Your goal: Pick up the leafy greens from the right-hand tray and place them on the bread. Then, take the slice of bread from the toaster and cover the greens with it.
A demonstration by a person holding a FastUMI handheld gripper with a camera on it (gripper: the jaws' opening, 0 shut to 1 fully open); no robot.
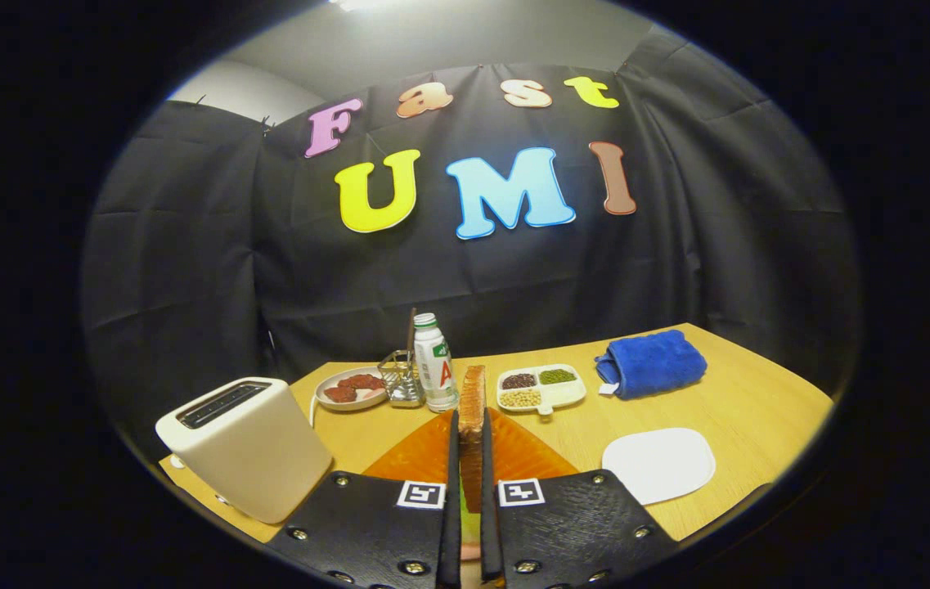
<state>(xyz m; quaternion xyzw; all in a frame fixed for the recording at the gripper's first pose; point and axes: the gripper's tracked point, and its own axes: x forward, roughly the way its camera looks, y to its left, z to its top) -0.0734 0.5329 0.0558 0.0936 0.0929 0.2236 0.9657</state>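
The tool (471, 458) is clamped on the slice of bread (472, 409), both fingers pressing its 2 broad faces, so the slice stands on edge between them with its crust pointing forward and up, long axis running along the fingers. It hangs above the orange plate (424, 458), which lies directly under and just ahead of the fingertips. A sliver of green shows low between the fingers, under the slice; that is probably the leafy greens (465, 501) already on the lower bread, though too little is visible to be sure. The toaster (244, 446) stands to the left, its slot seemingly empty, and the white tray (661, 462) to the right is bare, so the task looks to be in its last step.

The coming move turns on the slice's attitude: it is upright, while the target lies flat below, so it must be tipped onto a broad face as it is lowered over the greens, then let go
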